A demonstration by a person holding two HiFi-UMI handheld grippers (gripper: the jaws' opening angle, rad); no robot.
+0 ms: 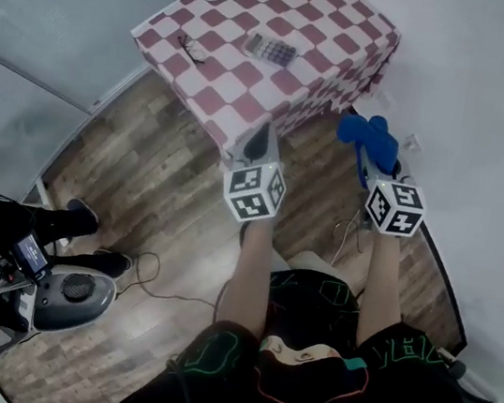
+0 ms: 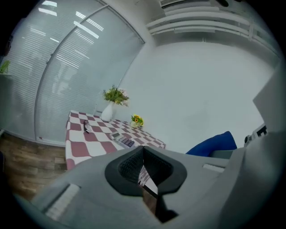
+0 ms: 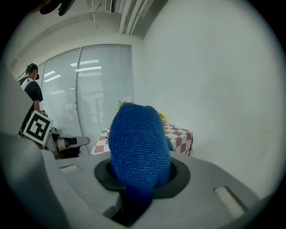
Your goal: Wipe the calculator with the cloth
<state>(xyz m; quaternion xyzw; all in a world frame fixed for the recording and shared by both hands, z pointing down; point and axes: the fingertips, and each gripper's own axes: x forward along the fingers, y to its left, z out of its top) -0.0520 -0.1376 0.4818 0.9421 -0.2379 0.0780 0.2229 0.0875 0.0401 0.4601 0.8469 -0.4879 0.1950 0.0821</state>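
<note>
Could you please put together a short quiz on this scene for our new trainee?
1. True or false: the calculator lies on the floor.
2. What does the right gripper hold? A) a blue cloth B) a sponge C) a pen
3. Fill in: the calculator rests on a table with a red-and-white ____ cover.
Key: 1 false, it lies on the table. 2 A. 3 checked.
</note>
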